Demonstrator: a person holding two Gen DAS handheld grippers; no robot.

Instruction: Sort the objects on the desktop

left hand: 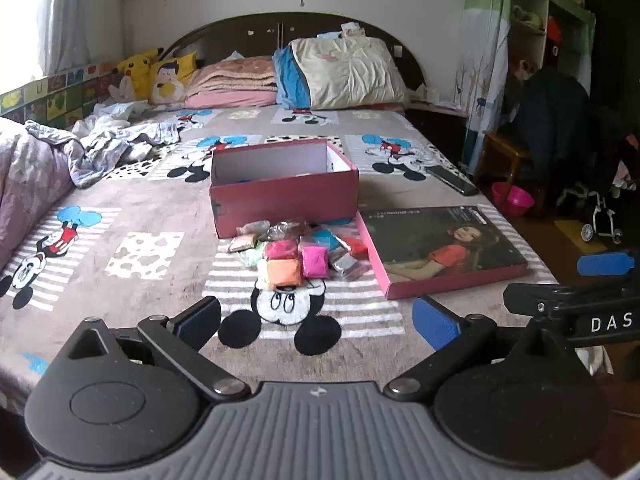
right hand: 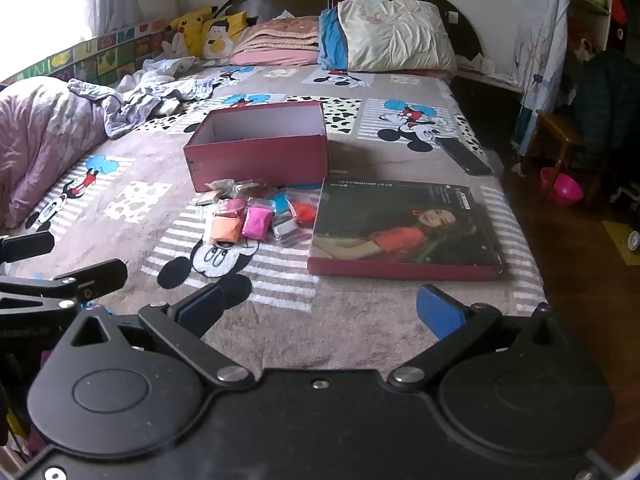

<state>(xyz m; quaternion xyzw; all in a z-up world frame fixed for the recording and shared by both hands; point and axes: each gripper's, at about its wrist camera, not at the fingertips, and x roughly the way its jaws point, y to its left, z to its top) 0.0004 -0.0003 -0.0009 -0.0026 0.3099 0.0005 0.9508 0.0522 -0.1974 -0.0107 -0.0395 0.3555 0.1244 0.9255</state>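
Note:
A pile of small bagged clay packs lies on the bed in front of an open red box (left hand: 284,200) (right hand: 260,160): an orange pack (left hand: 283,274) (right hand: 226,229), a magenta pack (left hand: 315,262) (right hand: 256,222), a red pack (right hand: 304,212) and others. The box lid with a woman's picture (left hand: 440,248) (right hand: 400,228) lies to the right of the pile. My left gripper (left hand: 316,320) is open and empty, near the bed's front edge, short of the pile. My right gripper (right hand: 320,312) is open and empty, to the right of the left one.
The bed has a Mickey Mouse blanket (left hand: 140,208). Crumpled bedding (left hand: 40,160) lies at the left, pillows (left hand: 348,72) and plush toys at the headboard. A black remote (left hand: 452,180) lies near the right edge. The floor with a pink basin (left hand: 512,198) lies beyond.

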